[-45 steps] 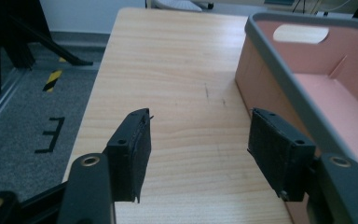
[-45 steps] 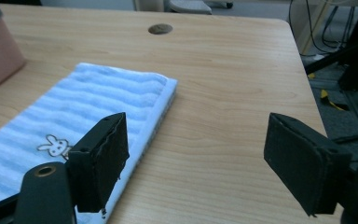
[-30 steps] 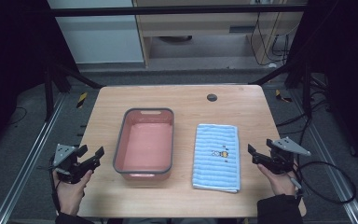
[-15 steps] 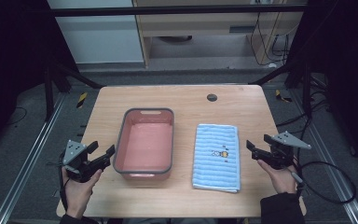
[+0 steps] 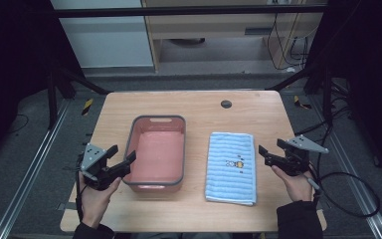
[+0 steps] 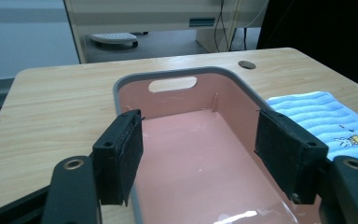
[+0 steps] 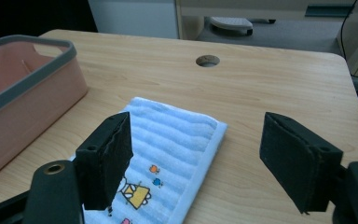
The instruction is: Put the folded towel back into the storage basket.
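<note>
Centrally on the wooden worktop [image 5: 199, 107] sits a pink tub [image 5: 156, 152] with a grey rim, and just beside it to the right lies a folded blue striped towel [image 5: 231, 167] with a small cartoon print. At the tub's near left corner the left gripper [image 5: 120, 160] is held with its jaws spread wide; in the left gripper view 1 jaw is outside the tub's left wall and the other over its inside. Right of the towel, the right gripper [image 5: 271, 151] points toward the cloth with its jaws parted, gripping nothing. Farther back, a round hole [image 5: 226, 104] shows in the worktop.
</note>
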Demonstrator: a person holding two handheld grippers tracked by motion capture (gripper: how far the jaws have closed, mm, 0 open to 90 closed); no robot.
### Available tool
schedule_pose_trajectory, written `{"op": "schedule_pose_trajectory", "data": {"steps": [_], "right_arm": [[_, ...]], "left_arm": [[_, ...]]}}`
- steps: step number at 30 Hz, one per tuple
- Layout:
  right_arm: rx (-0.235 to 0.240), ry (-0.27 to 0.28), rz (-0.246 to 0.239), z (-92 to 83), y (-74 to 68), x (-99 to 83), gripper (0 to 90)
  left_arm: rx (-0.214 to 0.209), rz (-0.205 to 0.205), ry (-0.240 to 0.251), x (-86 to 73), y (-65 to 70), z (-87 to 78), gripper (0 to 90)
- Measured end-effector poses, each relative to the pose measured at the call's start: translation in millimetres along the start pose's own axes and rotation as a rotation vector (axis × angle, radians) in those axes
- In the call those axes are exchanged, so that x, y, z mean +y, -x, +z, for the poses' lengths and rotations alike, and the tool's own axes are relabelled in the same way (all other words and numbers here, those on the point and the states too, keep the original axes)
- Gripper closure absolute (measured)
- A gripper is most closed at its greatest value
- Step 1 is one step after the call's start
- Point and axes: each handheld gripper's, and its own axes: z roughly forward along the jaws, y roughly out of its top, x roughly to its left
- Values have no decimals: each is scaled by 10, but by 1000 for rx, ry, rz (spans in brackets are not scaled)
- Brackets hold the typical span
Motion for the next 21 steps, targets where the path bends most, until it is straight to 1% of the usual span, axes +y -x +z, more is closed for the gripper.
{"op": "schedule_pose_trajectory", "data": {"steps": [3, 10, 11, 12, 16, 17, 18, 19, 21], "right_arm": [[7, 4, -2, 19, -24, 16, 254], [14, 2, -7, 67, -60, 56, 256], [13, 2, -6, 69, -61, 62, 256], [13, 2, -7, 71, -60, 67, 257], [9, 0, -7, 74, -51, 73, 264], [9, 0, -7, 75, -48, 73, 266], [9, 0, -7, 75, -48, 73, 266], [7, -2, -9, 77, -42, 73, 273], [4, 0, -7, 77, -36, 74, 287]], "left_arm": [[-16, 2, -3, 7, 75, 48, 316], [-54, 29, -14, 32, 277, 158, 320], [-54, 29, -14, 32, 277, 158, 320], [-63, 41, -16, 39, 337, 181, 320], [-83, 53, -20, 41, 453, 233, 321], [-83, 53, -20, 41, 453, 233, 322], [-88, 52, -19, 39, 484, 247, 322], [-95, 63, -21, 33, 539, 273, 323], [-97, 69, -23, 30, 564, 285, 326]]}}
